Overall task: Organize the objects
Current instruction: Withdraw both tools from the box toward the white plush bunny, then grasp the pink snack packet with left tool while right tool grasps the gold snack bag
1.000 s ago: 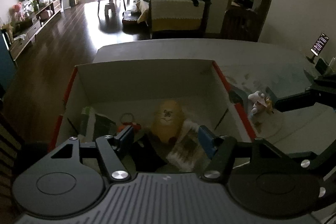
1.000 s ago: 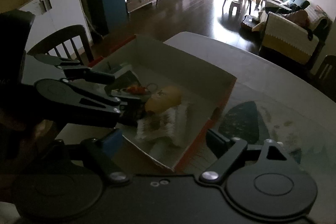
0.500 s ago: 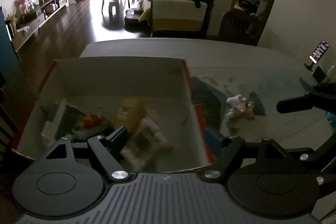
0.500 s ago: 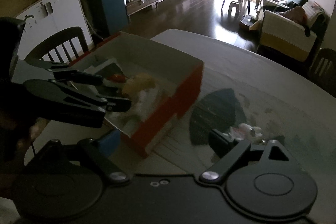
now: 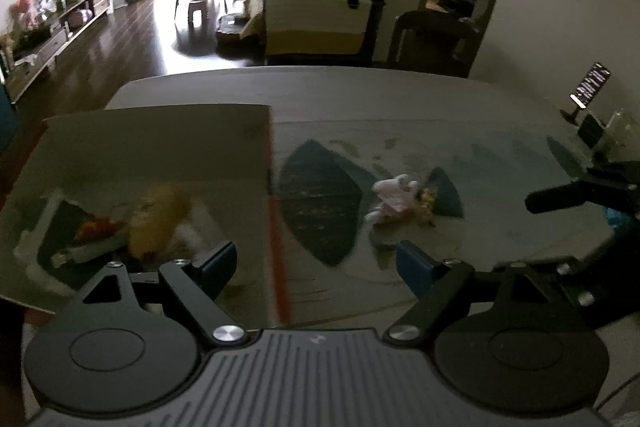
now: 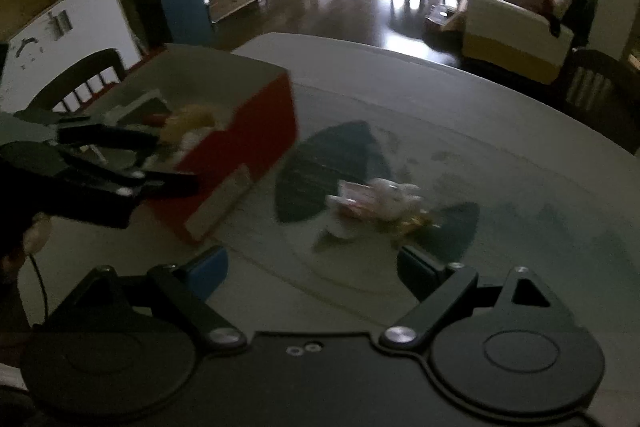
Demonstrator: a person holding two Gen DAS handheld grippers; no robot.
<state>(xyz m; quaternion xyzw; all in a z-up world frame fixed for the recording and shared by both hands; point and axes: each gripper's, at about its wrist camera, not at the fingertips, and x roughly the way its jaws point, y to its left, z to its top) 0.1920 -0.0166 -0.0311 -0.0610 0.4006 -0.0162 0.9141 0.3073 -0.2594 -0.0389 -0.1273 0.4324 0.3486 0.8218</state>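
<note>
Living room beyond a pale surface (image 5: 400, 99) bearing a red box (image 6: 248, 123) and a pink plush toy (image 5: 394, 193).
Both the left hand-held gripper (image 5: 316, 263) and right hand-held gripper (image 6: 312, 263) are spread and empty; the toy lies outside the box, near its red wall, ahead of both.

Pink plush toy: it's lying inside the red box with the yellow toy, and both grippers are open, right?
Not quite. The pink plush toy lies on the table, outside the red box, as the right wrist view shows. The yellow toy is in the box, and both grippers are open.
</note>
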